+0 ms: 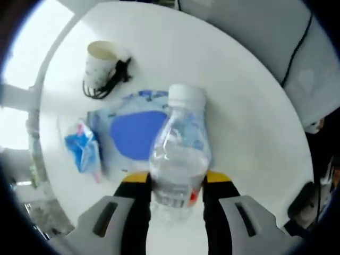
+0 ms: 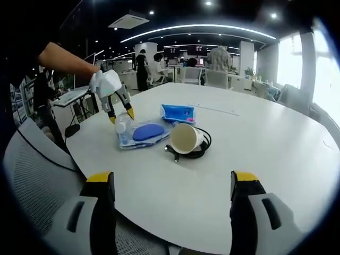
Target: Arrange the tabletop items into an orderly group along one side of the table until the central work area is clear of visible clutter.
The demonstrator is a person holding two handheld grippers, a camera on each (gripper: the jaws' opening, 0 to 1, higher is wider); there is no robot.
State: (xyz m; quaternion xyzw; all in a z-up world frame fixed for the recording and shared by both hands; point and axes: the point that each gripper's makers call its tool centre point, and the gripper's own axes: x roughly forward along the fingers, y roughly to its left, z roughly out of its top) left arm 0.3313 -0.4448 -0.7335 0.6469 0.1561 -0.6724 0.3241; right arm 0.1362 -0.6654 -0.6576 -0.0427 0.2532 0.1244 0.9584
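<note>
While the left gripper (image 1: 176, 199) closes its yellow-tipped fingers (image 1: 136, 183) on the lower body of a clear plastic water bottle (image 1: 179, 159), the bottle stands with its white cap pointing away from the camera, over the near edge of a flat packet with a blue oval patch (image 1: 137, 130) that lies on the round white desk (image 1: 249, 127). Just beyond that packet, a white paper cup (image 1: 100, 62) rests against a coil of black cable (image 1: 109, 85), and beside the packet, toward the desk's rim, sits a small crumpled blue wrapper (image 1: 82, 149). From the right gripper view, the right gripper (image 2: 172, 183) hangs over the near side of the desk with its fingers (image 2: 101, 183) spread wide and nothing between them. Past it, the cup (image 2: 186, 138) lies on its side with its mouth toward the camera, the cable (image 2: 202, 146) looped around it; the packet (image 2: 146, 133) is just beside the cup, and the blue wrapper (image 2: 178, 112) lies just behind the packet. At the packet's far side, a person's hand brings the left gripper (image 2: 121, 114) down onto the bottle (image 2: 122, 123). Grey mesh chair backs (image 2: 37, 175) stand close against the desk's rim.
</note>
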